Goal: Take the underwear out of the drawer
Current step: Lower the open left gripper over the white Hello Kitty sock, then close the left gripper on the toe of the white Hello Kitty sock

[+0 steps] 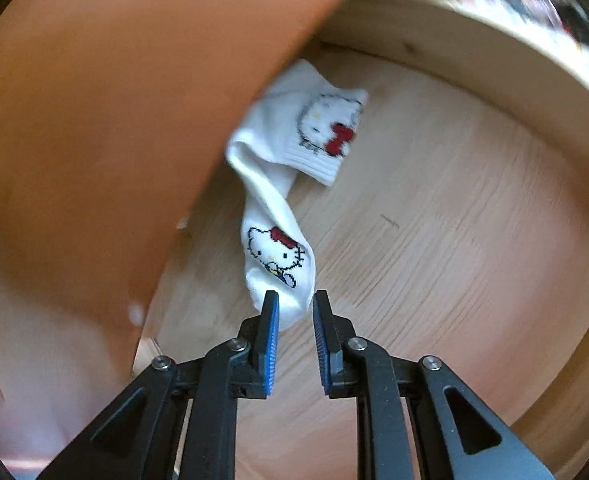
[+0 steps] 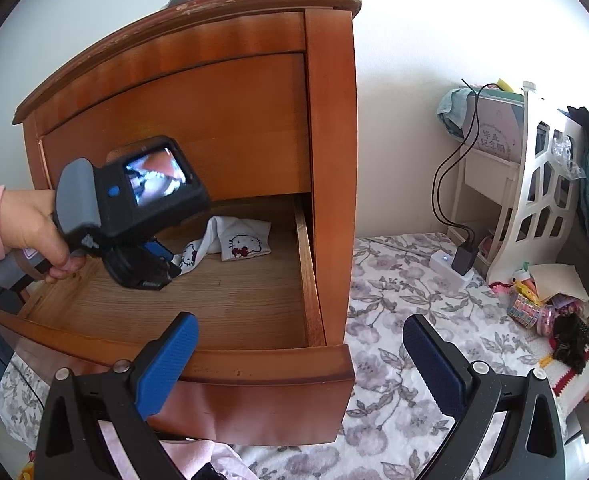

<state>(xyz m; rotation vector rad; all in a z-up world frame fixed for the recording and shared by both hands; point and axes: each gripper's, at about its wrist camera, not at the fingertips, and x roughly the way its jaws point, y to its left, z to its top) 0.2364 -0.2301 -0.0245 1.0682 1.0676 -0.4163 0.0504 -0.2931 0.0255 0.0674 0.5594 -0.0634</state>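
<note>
While its far half lies crumpled on the drawer [image 2: 309, 280] floor, the white cat-printed sock [image 1: 282, 216] hangs from the left gripper [image 1: 294, 308], whose narrowed jaws pinch its tip; the right gripper [image 2: 298, 344] gapes empty.

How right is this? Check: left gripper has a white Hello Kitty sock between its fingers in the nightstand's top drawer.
Wrong drawer: the right wrist view shows the left gripper and white Hello Kitty sock in the open bottom drawer.

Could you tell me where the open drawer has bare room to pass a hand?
The drawer floor is bare between the socks and the right wall and front panel. It is crowded at the back left, around the left tool.
</note>
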